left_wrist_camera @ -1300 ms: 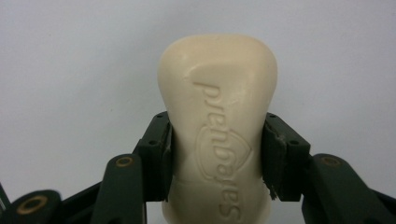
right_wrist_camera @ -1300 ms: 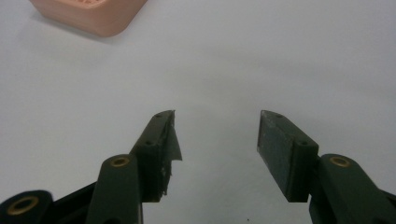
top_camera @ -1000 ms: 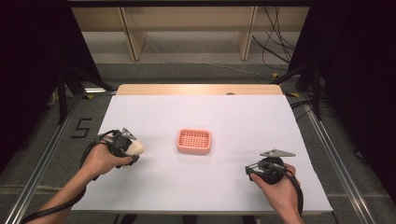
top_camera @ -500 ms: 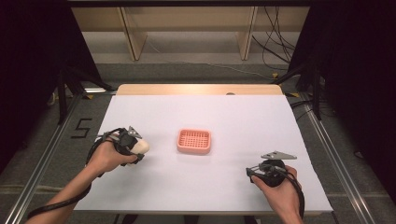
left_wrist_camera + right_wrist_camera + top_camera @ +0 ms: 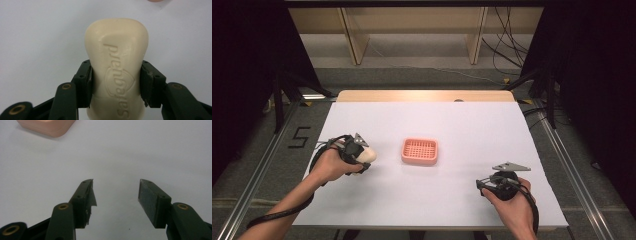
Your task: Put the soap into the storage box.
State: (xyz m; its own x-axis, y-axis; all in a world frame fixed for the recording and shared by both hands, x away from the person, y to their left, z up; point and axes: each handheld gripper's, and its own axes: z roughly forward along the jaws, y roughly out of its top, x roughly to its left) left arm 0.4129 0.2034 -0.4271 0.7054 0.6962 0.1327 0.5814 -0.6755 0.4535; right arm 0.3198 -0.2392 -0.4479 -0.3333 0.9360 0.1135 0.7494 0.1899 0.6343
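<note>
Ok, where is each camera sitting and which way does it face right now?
High view: above the person's side, facing forward and down on the white table; both forearms, left gripper, right gripper.
Left gripper view: rides the left gripper, looks along its jaws clamped on the soap bar.
Right gripper view: rides the right gripper, jaws apart above the table.
Shared: the pink soap dish appears in the high and right gripper views.
</note>
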